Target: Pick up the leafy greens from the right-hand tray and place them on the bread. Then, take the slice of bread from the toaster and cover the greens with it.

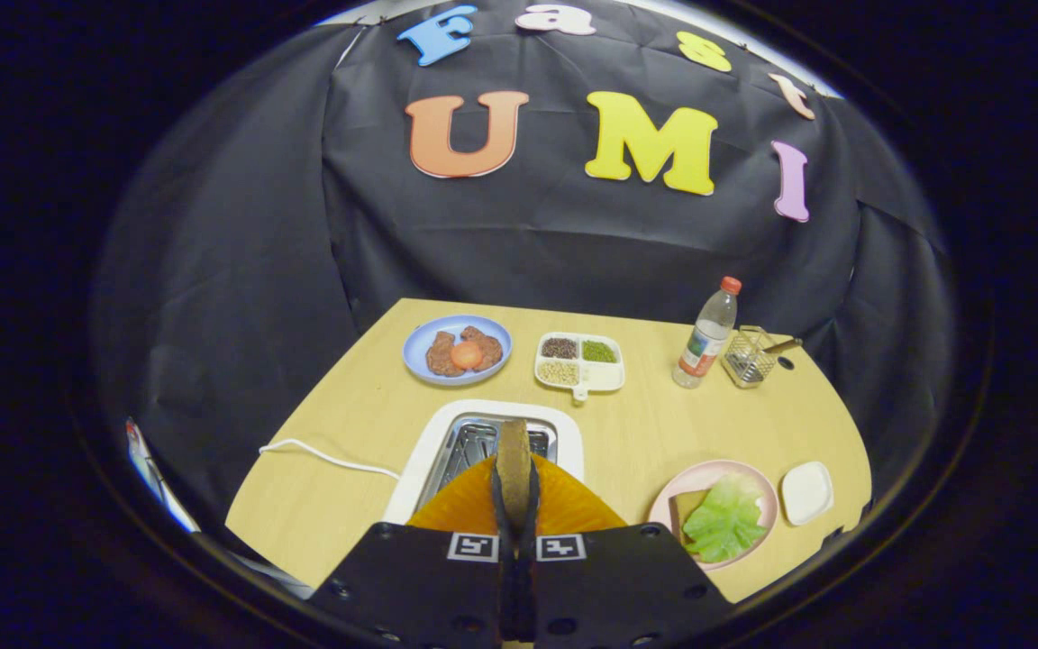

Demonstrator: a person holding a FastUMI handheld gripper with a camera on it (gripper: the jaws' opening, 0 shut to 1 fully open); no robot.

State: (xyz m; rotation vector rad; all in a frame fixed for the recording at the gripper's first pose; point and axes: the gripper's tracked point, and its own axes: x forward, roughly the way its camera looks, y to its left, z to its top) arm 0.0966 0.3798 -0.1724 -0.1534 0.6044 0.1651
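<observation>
Holding the gripper (515, 505) over the toaster (492, 446), I see its two fingers pressed together on a slice of bread (514, 460), which stands on edge between them, thin side toward the camera, directly above the toaster's open metal slot. I judge the slice is just clear of the slot, though I cannot tell for sure whether its lower edge is free, because the fingers hide it.

Just beyond the fingers the white toaster sits on a pale wooden table (645, 424), its white cord (325, 455) trailing off to my left. To the right of the fingers, near the table's front edge, is a pink plate (758, 491) holding a second slice of bread (679, 507) with the leafy greens (724, 518) already spread over it. A small white dish (806, 492) sits just beside that plate.

Farther back stand a blue plate (457, 350) with food, a white divided tray (579, 362) of beans, a plastic bottle (706, 335) and a wire basket (750, 357).

The risks, as I judge them: the slice is gripped narrowly, so it could pivot or slip during the carry; lowered on edge, it could shove the greens off, or land crooked and topple onto the table.
</observation>
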